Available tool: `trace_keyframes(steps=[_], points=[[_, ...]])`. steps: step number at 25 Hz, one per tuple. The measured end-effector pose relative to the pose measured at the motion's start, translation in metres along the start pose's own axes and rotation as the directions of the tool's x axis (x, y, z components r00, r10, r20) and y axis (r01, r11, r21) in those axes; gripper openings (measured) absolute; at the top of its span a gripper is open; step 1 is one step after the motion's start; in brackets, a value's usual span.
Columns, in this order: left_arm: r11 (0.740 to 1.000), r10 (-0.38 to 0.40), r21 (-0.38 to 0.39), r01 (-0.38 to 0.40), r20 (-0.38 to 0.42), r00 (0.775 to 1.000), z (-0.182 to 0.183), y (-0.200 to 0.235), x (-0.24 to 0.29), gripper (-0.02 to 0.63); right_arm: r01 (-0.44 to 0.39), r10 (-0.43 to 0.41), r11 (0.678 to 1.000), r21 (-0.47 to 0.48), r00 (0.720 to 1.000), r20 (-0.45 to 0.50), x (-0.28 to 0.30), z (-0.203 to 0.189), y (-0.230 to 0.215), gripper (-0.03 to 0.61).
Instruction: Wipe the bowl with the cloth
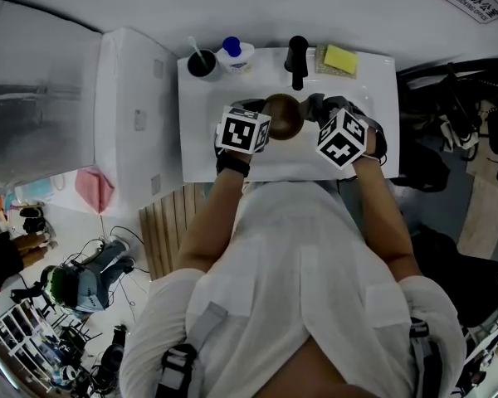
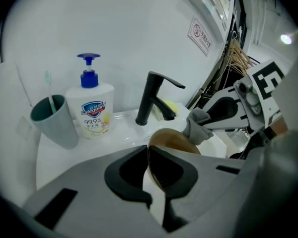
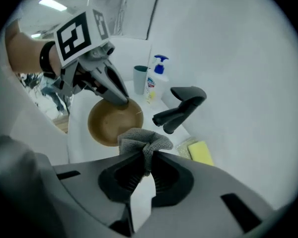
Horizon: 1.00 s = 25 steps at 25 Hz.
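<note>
The left gripper [image 2: 148,152] is closed on the rim of a round brown bowl [image 2: 175,139], holding it tilted just ahead of its jaws over the white washbasin [image 2: 59,157]. The bowl's hollow faces the right gripper [image 3: 148,158]. That gripper is clamped on a crumpled grey cloth [image 3: 140,139], which bunches up just past its jaws, right at the bowl's near edge; whether cloth and bowl touch cannot be told. Beyond both grippers stands a black tap [image 3: 181,110]. Past the left gripper, to its left, stand a white soap bottle with a blue pump [image 2: 92,108] and a grey-green cup [image 2: 52,120]. A yellow sponge [image 3: 202,152] lies ahead of the right gripper, to its right.
</note>
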<state>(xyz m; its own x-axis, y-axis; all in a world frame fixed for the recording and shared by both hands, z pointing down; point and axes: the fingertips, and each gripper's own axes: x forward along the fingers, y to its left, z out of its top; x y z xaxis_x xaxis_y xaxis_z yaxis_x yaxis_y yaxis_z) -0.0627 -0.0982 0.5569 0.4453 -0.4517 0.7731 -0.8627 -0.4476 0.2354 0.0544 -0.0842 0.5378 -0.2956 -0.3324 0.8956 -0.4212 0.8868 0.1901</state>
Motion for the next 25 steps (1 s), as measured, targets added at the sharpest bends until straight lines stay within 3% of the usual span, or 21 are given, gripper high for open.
trace_keyframes(steps=[2,4,7,12,16,20,25], points=[[1.000,-0.003,0.007,0.003,-0.003,1.000,-0.001,0.000,0.000,0.023,-0.040,0.032,0.991,0.125,0.997,0.065,-0.002,-0.002,-0.005,0.051],[1.000,-0.016,0.021,0.016,-0.009,1.000,-0.002,-0.005,0.000,0.023,-0.029,0.014,0.980,0.196,0.997,0.080,-0.002,-0.007,-0.013,0.051],[0.997,-0.062,0.035,0.062,-0.011,0.998,0.000,-0.017,0.000,0.023,0.046,-0.047,0.983,0.176,0.999,0.004,0.006,-0.023,-0.025,0.051],[0.987,-0.138,0.072,0.140,-0.032,0.990,0.002,-0.039,0.001,0.023,0.040,-0.041,0.991,0.127,0.999,0.007,0.016,-0.022,-0.017,0.051],[0.986,-0.129,0.104,0.133,-0.052,0.990,-0.001,-0.042,0.006,0.023,-0.057,0.037,0.981,0.185,0.993,0.112,0.007,-0.005,-0.005,0.051],[0.986,-0.107,0.121,0.112,-0.042,0.993,0.002,-0.040,0.006,0.023,-0.198,0.128,0.947,0.255,0.955,0.266,-0.004,0.016,0.002,0.052],[0.985,-0.091,0.147,0.093,-0.022,0.996,0.007,-0.041,0.005,0.023,-0.244,0.188,0.951,0.190,0.944,0.271,-0.005,0.019,0.012,0.091]])
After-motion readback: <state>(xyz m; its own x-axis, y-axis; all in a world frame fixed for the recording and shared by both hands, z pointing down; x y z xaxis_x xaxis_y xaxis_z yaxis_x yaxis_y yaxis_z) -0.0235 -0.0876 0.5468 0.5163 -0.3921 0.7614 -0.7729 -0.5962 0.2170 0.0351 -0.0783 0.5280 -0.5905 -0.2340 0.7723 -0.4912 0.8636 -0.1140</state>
